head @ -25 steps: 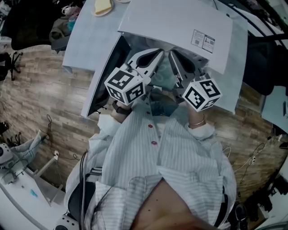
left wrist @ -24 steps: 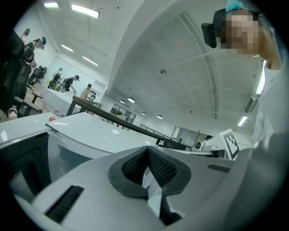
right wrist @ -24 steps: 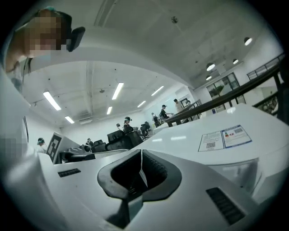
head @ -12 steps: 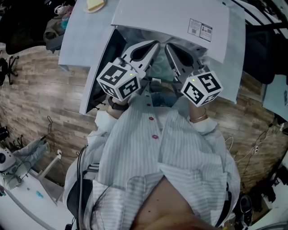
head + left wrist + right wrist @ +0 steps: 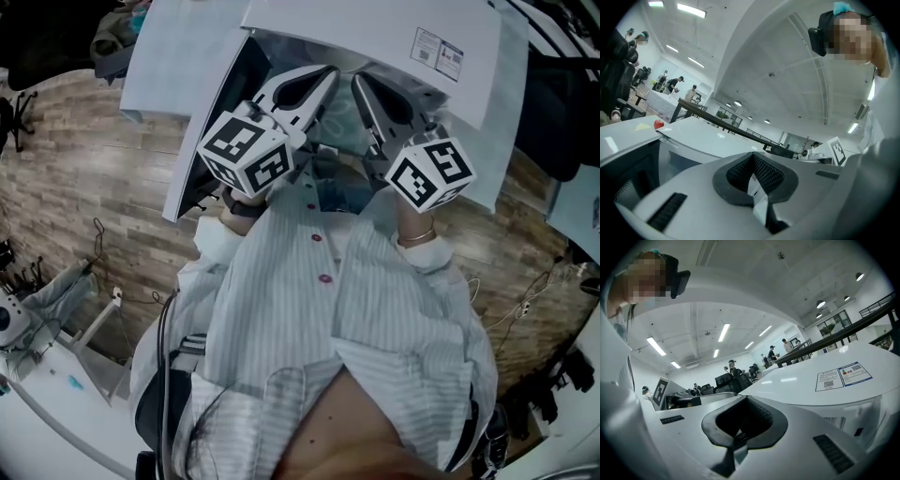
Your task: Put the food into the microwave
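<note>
The white microwave (image 5: 375, 28) stands on a white table, its door (image 5: 202, 141) swung open to the left. Both grippers are held side by side in front of its opening, pointing roughly level. My left gripper (image 5: 323, 75) is shut with nothing in it, its pads pressed together (image 5: 757, 187). Beside it, my right gripper (image 5: 361, 82) is also shut and empty (image 5: 736, 437). The food, a yellow piece (image 5: 644, 126) with something red (image 5: 658, 124) next to it, lies on the table to the left of the microwave. It shows only in the left gripper view.
The table edge (image 5: 141, 84) ends just left of the open door, with wooden floor (image 5: 84, 206) below. A label (image 5: 843, 376) sits on the microwave's top. People, chairs and desks fill the far room. Cables lie on the floor at the right (image 5: 534, 309).
The head view has tilted, so the plate of food slid out of frame at the top left. Both grippers have stayed by the microwave's opening.
</note>
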Demonstrator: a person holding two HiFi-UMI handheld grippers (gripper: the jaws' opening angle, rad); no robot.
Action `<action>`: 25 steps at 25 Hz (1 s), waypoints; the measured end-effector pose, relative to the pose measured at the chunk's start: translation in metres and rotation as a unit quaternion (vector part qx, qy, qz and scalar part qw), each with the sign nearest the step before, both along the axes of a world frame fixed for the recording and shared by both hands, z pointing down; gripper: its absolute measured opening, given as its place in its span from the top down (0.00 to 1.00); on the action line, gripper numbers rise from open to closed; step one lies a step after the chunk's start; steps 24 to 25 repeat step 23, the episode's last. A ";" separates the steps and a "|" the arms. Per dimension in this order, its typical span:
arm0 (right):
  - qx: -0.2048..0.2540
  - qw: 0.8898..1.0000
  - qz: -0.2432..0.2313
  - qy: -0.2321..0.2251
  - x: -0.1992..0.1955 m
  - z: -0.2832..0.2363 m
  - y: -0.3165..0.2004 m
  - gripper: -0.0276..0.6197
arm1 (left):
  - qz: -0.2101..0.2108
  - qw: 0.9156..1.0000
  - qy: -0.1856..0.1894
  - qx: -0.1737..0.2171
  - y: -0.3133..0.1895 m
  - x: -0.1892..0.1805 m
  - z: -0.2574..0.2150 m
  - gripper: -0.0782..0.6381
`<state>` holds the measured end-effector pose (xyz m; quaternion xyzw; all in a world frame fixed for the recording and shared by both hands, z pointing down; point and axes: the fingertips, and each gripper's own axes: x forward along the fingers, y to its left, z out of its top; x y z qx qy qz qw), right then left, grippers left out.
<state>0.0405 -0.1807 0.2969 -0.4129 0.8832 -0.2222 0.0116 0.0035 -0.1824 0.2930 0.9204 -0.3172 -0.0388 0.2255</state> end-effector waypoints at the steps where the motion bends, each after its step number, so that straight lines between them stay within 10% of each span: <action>1: -0.001 1.000 0.001 0.000 0.000 0.001 0.000 0.91 | -0.001 1.000 0.000 -0.002 0.000 -0.001 0.001 0.88; 25: -0.015 1.000 0.023 0.004 0.023 0.007 0.003 0.91 | 0.080 0.996 0.015 0.036 -0.037 0.018 -0.041 0.88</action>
